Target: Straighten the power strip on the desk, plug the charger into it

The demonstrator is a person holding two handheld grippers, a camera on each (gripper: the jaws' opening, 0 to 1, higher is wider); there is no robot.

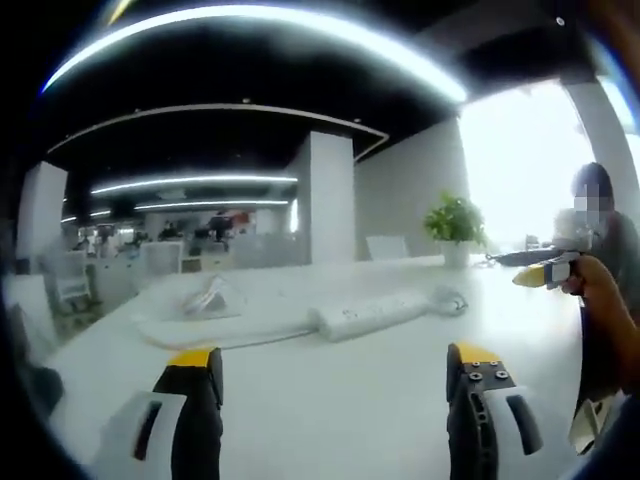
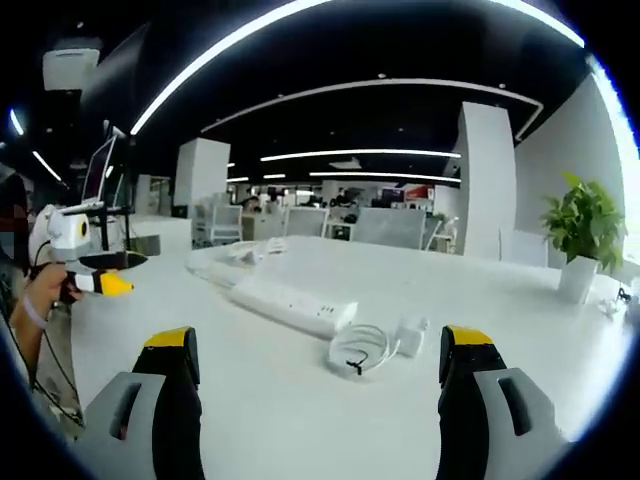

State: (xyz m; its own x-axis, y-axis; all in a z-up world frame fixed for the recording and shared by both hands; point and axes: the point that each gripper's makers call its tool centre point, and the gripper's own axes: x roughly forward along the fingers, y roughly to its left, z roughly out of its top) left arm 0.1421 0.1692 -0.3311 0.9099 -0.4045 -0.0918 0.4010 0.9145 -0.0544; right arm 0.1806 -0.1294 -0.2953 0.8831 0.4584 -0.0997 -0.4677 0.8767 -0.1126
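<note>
both grippers up and spread, nothing gripped. my left gripper (image 1: pixel 335 375) hangs over the near edge of the desk (image 1: pixel 330 420) with its jaws wide apart, and my right gripper (image 2: pixel 315 360) is just as wide and empty. the power strip (image 2: pixel 293 304) lies out in the middle of the desk at a slant, well clear of both tools, with its cable (image 1: pixel 230 338) trailing off one end. the charger (image 2: pixel 411 335) sits just beside the strip's near end, its thin white cord (image 2: pixel 358 350) coiled next to it.

the risks, as i judge them: that cord is loose, so grabbing the charger could drag the coil along or snag it on the strip. pushing the strip by one end might spin it rather than square it up, and the stiff cable could pull it back askew.

my right gripper view gives the charger and coil clearly; in the left gripper view the charger (image 1: pixel 449 299) is a small pale blur past the strip's far end. the left gripper view does show the cable sweeping away, plus a plant (image 1: pixel 455 225) behind.
</note>
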